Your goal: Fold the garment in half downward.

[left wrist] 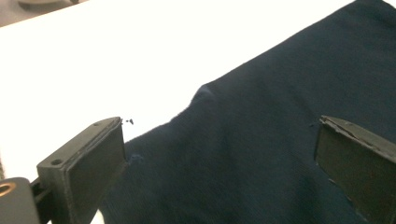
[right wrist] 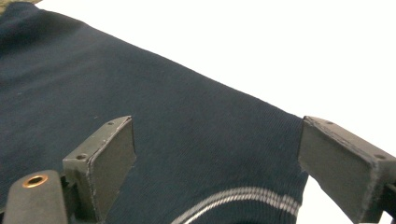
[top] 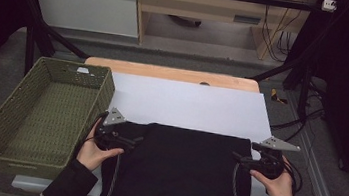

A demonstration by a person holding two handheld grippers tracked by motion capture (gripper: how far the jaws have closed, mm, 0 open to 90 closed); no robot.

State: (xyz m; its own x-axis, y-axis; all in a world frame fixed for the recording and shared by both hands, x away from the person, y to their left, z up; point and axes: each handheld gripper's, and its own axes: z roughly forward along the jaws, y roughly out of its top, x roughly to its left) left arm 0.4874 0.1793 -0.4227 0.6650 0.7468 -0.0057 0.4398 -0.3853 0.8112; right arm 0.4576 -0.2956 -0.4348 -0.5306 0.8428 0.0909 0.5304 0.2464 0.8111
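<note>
A dark garment (top: 179,169) lies spread flat on the white-covered worktop (top: 191,105), its far edge squared off, seemingly to make folding easy. The left gripper (top: 129,140) and right gripper (top: 243,159) sit at its two far corners, fingers (left wrist: 88,163) parted and released over the cloth. A green woven basket (top: 19,154) waits alongside, likely for the folded piece.

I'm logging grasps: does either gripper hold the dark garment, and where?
Nothing is held. Both the left gripper and the right gripper stand open over the far corners of the garment.
</note>
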